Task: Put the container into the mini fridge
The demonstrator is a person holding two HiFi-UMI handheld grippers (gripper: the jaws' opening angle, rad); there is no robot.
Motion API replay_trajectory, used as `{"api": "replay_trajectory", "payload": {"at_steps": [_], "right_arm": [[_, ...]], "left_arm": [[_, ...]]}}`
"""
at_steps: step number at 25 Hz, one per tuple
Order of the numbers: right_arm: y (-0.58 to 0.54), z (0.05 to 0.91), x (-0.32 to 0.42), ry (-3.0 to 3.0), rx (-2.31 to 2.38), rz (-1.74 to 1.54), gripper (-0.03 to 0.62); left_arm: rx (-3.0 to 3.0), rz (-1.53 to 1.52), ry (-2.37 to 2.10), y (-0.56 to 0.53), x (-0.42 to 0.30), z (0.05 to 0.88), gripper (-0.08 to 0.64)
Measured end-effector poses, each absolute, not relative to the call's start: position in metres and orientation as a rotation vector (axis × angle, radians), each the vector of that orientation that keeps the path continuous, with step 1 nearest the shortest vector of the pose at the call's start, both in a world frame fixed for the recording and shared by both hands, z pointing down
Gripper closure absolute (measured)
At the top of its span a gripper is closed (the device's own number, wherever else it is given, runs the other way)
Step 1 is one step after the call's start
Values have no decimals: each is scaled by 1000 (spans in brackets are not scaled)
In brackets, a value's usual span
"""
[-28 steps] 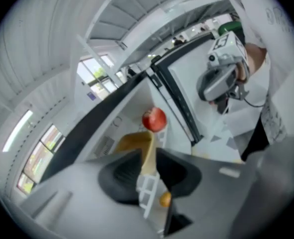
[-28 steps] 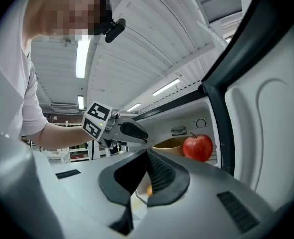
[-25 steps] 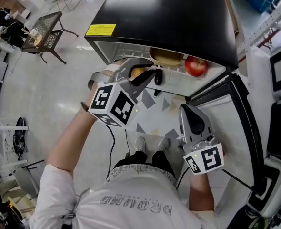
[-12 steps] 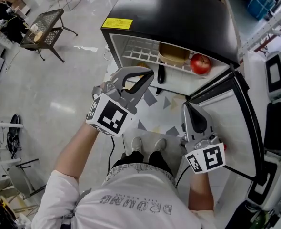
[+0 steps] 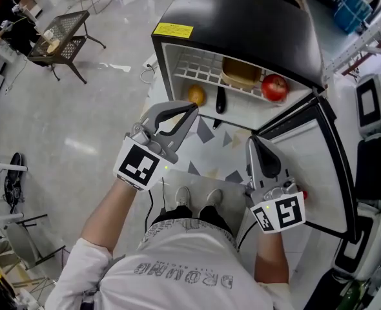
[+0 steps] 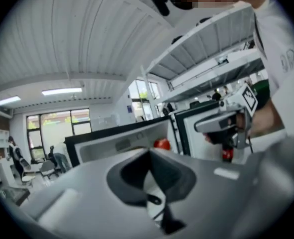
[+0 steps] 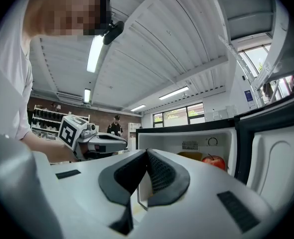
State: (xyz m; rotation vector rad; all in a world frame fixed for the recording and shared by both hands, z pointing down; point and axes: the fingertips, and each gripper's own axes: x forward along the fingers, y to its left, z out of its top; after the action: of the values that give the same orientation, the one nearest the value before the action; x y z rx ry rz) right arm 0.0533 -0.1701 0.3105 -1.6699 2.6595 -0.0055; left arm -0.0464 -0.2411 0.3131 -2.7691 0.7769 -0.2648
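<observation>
Placement looks done to me: the tan plastic container rests on the white wire shelf of the black mini fridge, beside a red apple. My left tongs and right tongs are clenched, empty. The door stands open.

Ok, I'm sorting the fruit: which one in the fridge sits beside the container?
The red apple, just beside the container on the side of the open door; the orange fruit lies apart at the left.

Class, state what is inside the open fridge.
On its wire shelf: a tan container and a red apple. Also an orange fruit, a dark object. Its black top hides the back.
</observation>
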Motion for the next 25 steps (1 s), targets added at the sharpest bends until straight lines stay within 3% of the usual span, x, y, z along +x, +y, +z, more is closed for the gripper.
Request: {"api": "replay_trajectory", "payload": {"at_steps": [25], "right_arm": [[-174, 312, 59, 2679, -1650, -8, 594]], "left_arm": [[-2982, -196, 978, -230, -69, 359, 552]]}}
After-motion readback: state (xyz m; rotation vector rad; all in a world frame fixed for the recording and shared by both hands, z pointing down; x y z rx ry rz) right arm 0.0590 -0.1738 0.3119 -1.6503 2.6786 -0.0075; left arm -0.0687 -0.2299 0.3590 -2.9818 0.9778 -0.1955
